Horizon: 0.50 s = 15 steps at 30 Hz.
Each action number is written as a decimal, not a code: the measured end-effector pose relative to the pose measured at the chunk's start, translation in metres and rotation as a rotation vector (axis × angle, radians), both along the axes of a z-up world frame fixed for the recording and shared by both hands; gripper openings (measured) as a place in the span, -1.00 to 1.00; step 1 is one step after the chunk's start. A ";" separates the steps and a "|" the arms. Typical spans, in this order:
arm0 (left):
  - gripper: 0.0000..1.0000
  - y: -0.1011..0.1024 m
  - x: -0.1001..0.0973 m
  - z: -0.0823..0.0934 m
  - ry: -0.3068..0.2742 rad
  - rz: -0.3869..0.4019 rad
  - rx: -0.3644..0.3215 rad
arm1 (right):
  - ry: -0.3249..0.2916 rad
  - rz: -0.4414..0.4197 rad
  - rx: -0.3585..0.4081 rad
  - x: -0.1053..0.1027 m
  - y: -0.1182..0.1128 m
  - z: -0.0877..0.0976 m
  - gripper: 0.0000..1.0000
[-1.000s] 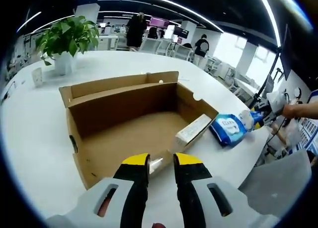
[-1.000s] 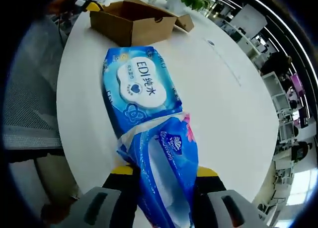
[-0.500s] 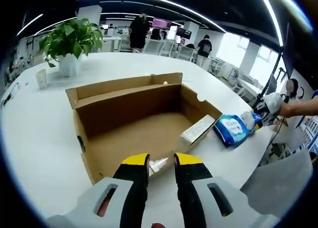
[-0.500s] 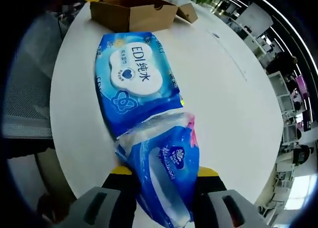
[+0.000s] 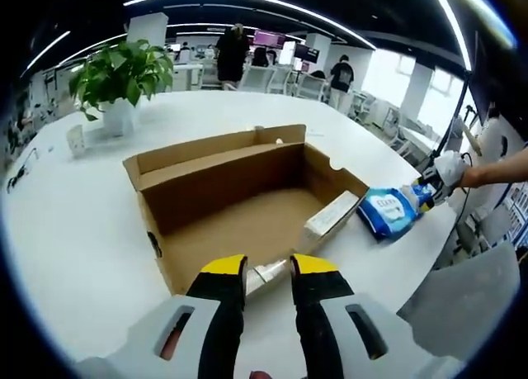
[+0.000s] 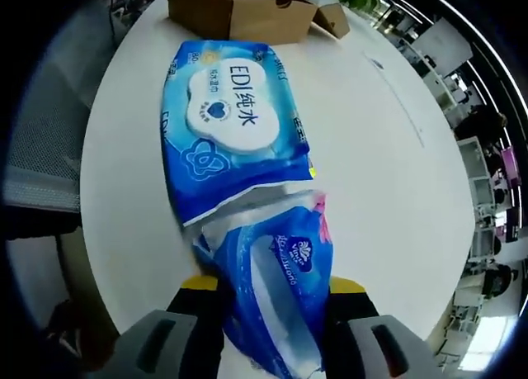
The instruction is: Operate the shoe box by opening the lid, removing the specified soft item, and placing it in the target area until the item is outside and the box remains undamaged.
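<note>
Well, most of the job looks done. The shoe box (image 5: 239, 206) sits open on the white table (image 5: 74, 230), lid folded back behind it, cardboard walls straight w/ no tears or crushing that I can see. The soft item, a blue tissue pack (image 6: 280, 288), is already outside, over near the table edge and well apart from the box. It rests partly on a blue wet-wipe pack (image 6: 227, 139) w/ a white label, which lies flat on the table.

The right gripper (image 6: 268, 300) has its jaws pinched on the tissue pack's near end; the film bunches and creases between them. What's left, I'd judge: let go and back off, if that spot is the target area.

The left gripper (image 5: 268, 267) hovers at the box's near wall, jaws slightly apart, w/ a bit of clear film at the tips; can't tell if they grip it.

Materials: box is matte brown corrugated, stiff. Both packs are glossy crinkly plastic, squashy. A small white carton (image 5: 330, 218) leans inside the box's right wall. A potted plant (image 5: 120, 78) stands at the far side.
</note>
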<state>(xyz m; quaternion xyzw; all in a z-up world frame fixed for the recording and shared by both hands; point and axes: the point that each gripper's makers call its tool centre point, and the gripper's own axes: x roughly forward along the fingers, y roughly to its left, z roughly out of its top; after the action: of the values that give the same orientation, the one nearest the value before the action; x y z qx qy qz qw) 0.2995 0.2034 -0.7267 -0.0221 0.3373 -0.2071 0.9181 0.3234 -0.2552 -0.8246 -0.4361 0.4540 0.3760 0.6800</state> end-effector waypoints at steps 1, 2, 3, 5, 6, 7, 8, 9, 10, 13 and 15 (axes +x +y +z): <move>-0.59 0.003 -0.002 0.000 -0.001 -0.004 0.008 | -0.003 0.001 -0.001 0.001 0.000 0.000 -0.12; -0.59 0.007 -0.003 -0.001 -0.001 -0.001 0.008 | -0.004 0.002 -0.001 0.001 0.000 0.000 -0.12; -0.59 0.011 -0.004 -0.002 0.001 0.008 0.009 | -0.006 0.006 -0.001 0.002 0.001 0.000 -0.11; -0.59 0.015 -0.004 -0.005 0.012 0.034 -0.008 | -0.006 0.029 -0.004 0.003 0.003 0.001 -0.10; -0.59 0.015 -0.002 -0.005 0.013 0.041 -0.015 | -0.005 0.044 -0.008 0.003 0.004 0.001 -0.09; -0.59 0.014 -0.002 -0.004 0.009 0.040 -0.012 | -0.007 0.073 -0.022 0.003 0.006 0.001 -0.09; -0.59 0.013 0.000 -0.003 0.001 0.037 -0.006 | -0.008 0.091 -0.035 0.004 0.006 0.001 -0.08; -0.59 0.012 0.001 -0.002 -0.005 0.033 -0.003 | -0.002 0.103 -0.049 0.002 0.005 0.001 -0.08; -0.58 0.009 0.000 -0.002 -0.008 0.026 0.003 | -0.002 0.107 -0.051 0.002 0.005 0.001 -0.07; -0.58 0.008 0.000 -0.001 -0.016 0.015 0.010 | -0.003 0.115 -0.053 0.001 0.006 0.006 -0.06; -0.57 0.009 0.001 0.000 -0.022 0.019 0.007 | -0.001 0.130 -0.056 0.001 0.005 0.009 -0.06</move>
<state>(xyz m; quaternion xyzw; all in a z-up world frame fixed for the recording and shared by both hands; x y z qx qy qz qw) 0.3000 0.2124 -0.7268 -0.0197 0.3278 -0.1973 0.9237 0.3240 -0.2500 -0.8159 -0.4838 0.4346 0.4063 0.6419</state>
